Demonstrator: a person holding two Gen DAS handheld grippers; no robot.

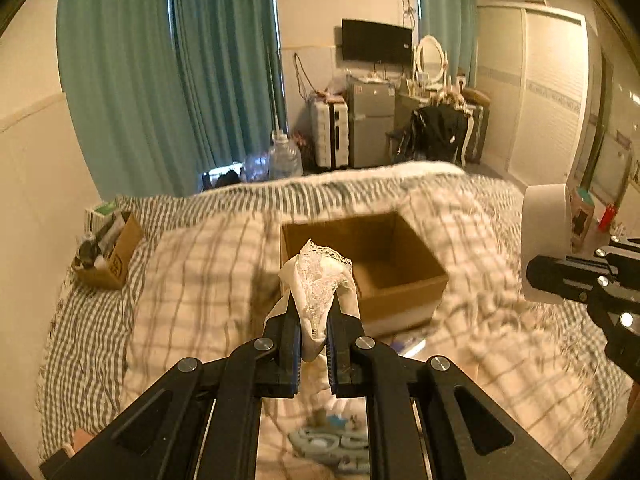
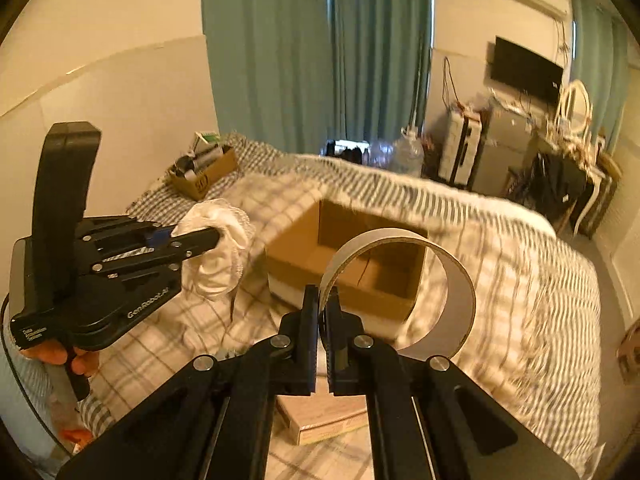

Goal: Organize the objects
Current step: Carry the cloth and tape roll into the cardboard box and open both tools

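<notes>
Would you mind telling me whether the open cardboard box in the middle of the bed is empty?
Apparently empty: the cardboard box has bare brown floor and walls in both views. Its near inside corner is hidden by the lace cloth and tape roll.

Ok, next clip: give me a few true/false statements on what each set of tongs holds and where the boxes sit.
1. The left tongs grip a white lace cloth. True.
2. The right tongs are open with nothing in them. False: they pinch a tape roll.
3. The open cardboard box sits on the bed. True.
4. The cloth lies inside that box. False: it is held in the tongs.
5. The small box by the wall has nothing in it. False: it holds items.
</notes>
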